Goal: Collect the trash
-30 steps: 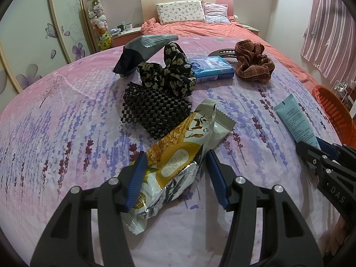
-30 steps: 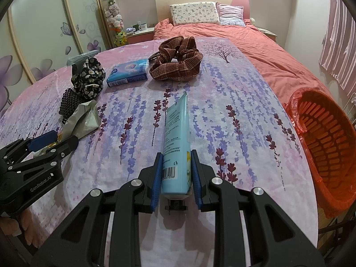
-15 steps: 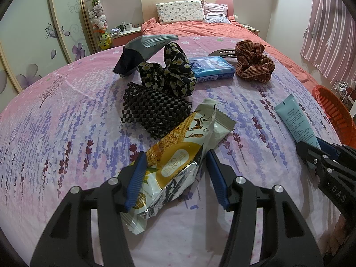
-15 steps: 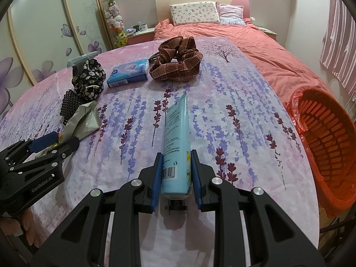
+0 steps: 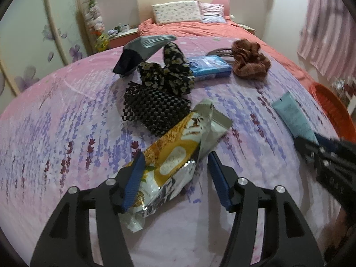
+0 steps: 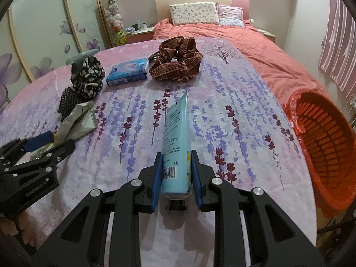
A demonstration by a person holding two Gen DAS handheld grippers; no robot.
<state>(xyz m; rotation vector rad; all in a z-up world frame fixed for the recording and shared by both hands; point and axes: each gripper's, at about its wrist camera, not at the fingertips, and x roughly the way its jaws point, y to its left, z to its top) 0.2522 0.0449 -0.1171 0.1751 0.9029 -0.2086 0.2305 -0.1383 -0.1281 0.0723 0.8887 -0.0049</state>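
A gold and silver snack wrapper (image 5: pixel 178 138) lies on the lavender-print cloth between the jaws of my left gripper (image 5: pixel 175 155). Those jaws are opening: the left pad (image 5: pixel 133 178) touches the wrapper and the right pad stands a little clear of it. My right gripper (image 6: pixel 176 154) is shut on the capped end of a light blue tube (image 6: pixel 176 133), which lies flat and points away from me. An orange basket (image 6: pixel 329 146) lined with a red bag stands off the table's right edge. The right wrist view shows the left gripper (image 6: pixel 55 141) at the wrapper (image 6: pixel 77 122).
Farther back lie a black mesh mat (image 5: pixel 153 109), a floral scrunchie (image 5: pixel 169 75), a dark pouch (image 5: pixel 135 55), a blue tissue pack (image 6: pixel 126 73) and a brown plaid scrunchie (image 6: pixel 178 66). A bed (image 6: pixel 255 44) stands behind the table.
The left gripper's jaws have spread slightly around the wrapper. The right gripper and the tube have stayed where they were.
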